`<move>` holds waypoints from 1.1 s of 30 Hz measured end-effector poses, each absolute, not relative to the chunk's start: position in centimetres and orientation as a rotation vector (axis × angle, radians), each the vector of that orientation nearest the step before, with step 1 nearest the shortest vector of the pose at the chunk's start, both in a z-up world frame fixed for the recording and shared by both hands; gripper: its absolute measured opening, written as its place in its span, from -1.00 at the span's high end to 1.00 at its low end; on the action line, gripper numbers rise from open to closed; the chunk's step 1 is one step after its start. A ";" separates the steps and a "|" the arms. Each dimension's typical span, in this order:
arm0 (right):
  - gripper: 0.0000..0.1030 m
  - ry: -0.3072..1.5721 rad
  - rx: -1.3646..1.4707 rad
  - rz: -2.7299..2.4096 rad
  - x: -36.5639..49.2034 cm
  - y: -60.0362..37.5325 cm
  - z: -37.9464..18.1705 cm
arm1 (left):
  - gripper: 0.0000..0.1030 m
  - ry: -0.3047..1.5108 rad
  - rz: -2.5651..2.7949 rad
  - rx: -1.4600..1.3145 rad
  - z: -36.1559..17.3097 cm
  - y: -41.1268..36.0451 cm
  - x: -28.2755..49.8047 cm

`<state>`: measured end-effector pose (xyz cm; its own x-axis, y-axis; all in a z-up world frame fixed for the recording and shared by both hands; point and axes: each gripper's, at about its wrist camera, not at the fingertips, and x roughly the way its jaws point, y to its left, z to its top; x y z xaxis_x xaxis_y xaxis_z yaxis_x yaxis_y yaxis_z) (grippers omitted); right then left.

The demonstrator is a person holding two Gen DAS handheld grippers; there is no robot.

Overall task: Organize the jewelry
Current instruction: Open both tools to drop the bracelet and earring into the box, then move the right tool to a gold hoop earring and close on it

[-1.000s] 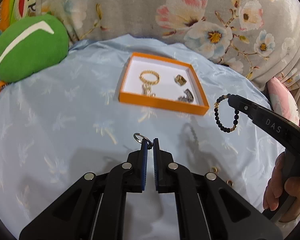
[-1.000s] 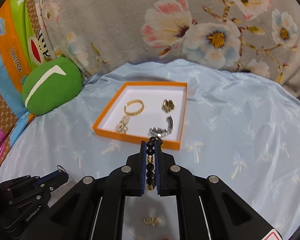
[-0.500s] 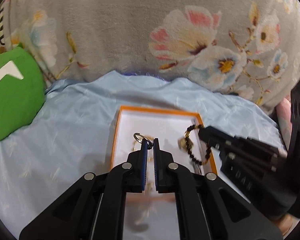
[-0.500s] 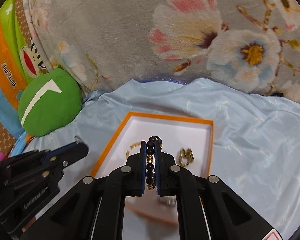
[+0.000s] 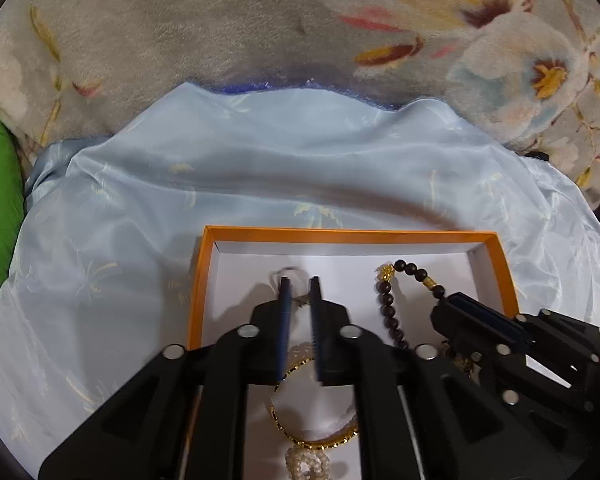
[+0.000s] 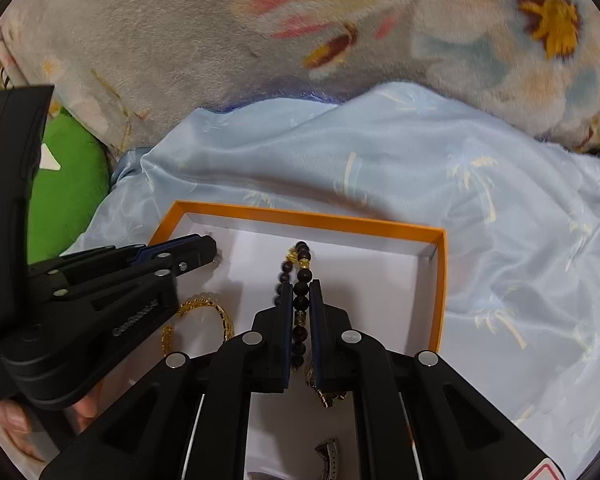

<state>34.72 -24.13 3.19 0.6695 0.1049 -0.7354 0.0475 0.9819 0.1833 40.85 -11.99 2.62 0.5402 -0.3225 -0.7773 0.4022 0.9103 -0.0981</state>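
beaded bracelet (image 6: pixel 299 280) clamped in right hand-held gripper (image 6: pixel 299 286) over tray (image 6: pixel 440 272); left hand-held gripper (image 5: pixel 299 280) opening.

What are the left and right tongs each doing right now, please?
Left tongs: opening over the orange box, blurred ring at their tips.
Right tongs: shut on the beaded bracelet.

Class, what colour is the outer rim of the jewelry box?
Orange, with a white inside. The box rim shows best in the right wrist view.

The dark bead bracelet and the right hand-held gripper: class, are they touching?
Touching. The right wrist view shows the dark bead bracelet clamped between the pads of the right hand-held gripper, above the orange box.
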 end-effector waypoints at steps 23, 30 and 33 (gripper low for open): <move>0.75 0.660 0.070 -0.052 17.6 -22.6 7.4 | -0.10 0.709 -0.382 -0.028 6.1 -2.3 26.4; 0.66 0.704 0.076 -0.083 9.0 -21.5 5.5 | -0.10 0.730 -0.350 -0.003 3.9 0.1 18.2; 0.66 0.741 0.115 -0.079 6.4 -21.3 4.1 | -0.10 0.739 -0.330 0.010 2.8 0.5 15.5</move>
